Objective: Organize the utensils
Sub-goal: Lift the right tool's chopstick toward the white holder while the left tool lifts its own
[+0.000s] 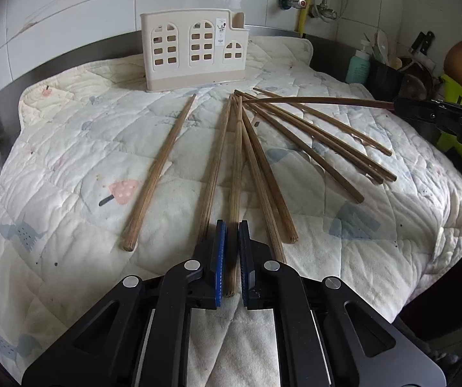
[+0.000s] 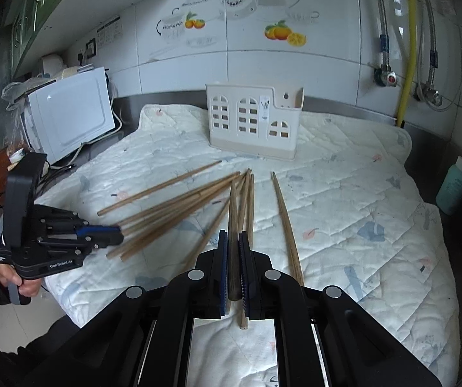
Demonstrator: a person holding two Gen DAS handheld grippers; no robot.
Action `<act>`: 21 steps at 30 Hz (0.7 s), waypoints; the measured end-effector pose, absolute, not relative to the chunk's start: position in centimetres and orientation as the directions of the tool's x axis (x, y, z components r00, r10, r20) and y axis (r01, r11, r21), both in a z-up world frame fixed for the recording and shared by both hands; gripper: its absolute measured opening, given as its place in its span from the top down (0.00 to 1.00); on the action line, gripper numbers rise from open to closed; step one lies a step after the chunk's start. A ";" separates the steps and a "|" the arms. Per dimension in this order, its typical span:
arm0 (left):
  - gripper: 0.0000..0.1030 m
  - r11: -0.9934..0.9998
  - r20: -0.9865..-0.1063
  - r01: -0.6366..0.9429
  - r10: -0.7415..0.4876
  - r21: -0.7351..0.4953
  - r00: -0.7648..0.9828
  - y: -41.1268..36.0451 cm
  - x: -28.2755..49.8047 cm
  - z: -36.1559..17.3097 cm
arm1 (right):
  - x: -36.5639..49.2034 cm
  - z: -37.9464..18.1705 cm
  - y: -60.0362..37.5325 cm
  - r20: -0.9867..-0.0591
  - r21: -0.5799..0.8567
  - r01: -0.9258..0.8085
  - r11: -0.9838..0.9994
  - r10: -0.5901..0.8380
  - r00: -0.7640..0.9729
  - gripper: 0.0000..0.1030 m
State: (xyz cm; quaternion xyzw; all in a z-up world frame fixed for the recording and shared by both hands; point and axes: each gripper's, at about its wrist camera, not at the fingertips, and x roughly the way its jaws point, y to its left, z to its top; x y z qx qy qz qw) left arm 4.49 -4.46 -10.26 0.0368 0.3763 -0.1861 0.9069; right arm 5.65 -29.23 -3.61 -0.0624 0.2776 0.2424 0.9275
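Right wrist view: we found right gripper (image 2: 233, 267) clamped on one chopstick (image 2: 233, 225), lifted above pile (image 2: 179, 206) on quilt (image 2: 360, 193). Left gripper (image 1: 233, 258) narrowly parted, straddling another, grip uncertain. Holder (image 2: 253, 119) upright behind. We advised tip-first insertion.

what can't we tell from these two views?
- Holder interior: both views show only its front wall; contents hidden.
- Left gripper: in the left wrist view a chopstick lies between the fingers; contact unclear.
- Right gripper fingertips: cut off by the left wrist view's edge.
- Holder label: too small.
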 end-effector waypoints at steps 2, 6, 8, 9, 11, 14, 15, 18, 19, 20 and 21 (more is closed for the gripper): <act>0.91 0.928 -0.698 0.362 -0.316 -0.087 0.643 -4.3 4.6 -10.3 | 5.4 -3.3 -29.1 -0.541 0.022 -0.487 0.873 0.420 0.728 0.93; 0.91 0.928 -0.701 0.367 -0.299 -0.057 0.647 -4.8 4.6 -10.4 | 5.2 -3.0 -28.7 -0.535 0.024 -0.485 0.874 0.421 0.732 0.93; 0.93 0.929 -0.700 0.368 -0.291 -0.044 0.652 -5.0 4.5 -10.3 | 5.1 -2.8 -28.6 -0.533 0.030 -0.486 0.873 0.426 0.731 0.93; 0.94 0.930 -0.699 0.364 -0.290 -0.046 0.654 -5.0 4.5 -10.2 | 5.1 -2.6 -28.6 -0.529 0.034 -0.487 0.873 0.429 0.732 0.93; 0.94 0.934 -0.693 0.352 -0.294 -0.061 0.659 -4.7 4.6 -9.9 | 5.0 -1.9 -28.6 -0.518 0.046 -0.489 0.871 0.440 0.734 0.93; 0.94 0.935 -0.669 0.338 -0.319 -0.107 0.671 -3.9 4.6 -8.6 | 5.0 -0.4 -28.8 -0.500 0.049 -0.484 0.874 0.441 0.746 0.93; 0.94 0.934 -0.655 0.338 -0.328 -0.117 0.680 -3.7 4.4 -7.9 | 5.1 0.2 -28.9 -0.492 0.052 -0.484 0.874 0.444 0.749 0.93; 0.94 0.933 -0.620 0.342 -0.334 -0.111 0.710 -3.4 4.0 -6.1 | 5.4 2.2 -29.3 -0.469 0.060 -0.482 0.874 0.451 0.759 0.93; 0.94 0.933 -0.606 0.342 -0.338 -0.113 0.720 -3.2 4.0 -5.4 | 5.6 3.0 -29.5 -0.460 0.066 -0.481 0.874 0.455 0.763 0.93; 0.94 0.933 -0.596 0.341 -0.339 -0.114 0.728 -3.1 3.9 -4.9 | 5.8 3.5 -29.7 -0.455 0.069 -0.482 0.873 0.458 0.764 0.93; 0.94 0.935 -0.583 0.338 -0.336 -0.110 0.740 -3.0 3.9 -4.4 | 5.9 4.1 -29.8 -0.447 0.073 -0.482 0.873 0.460 0.767 0.93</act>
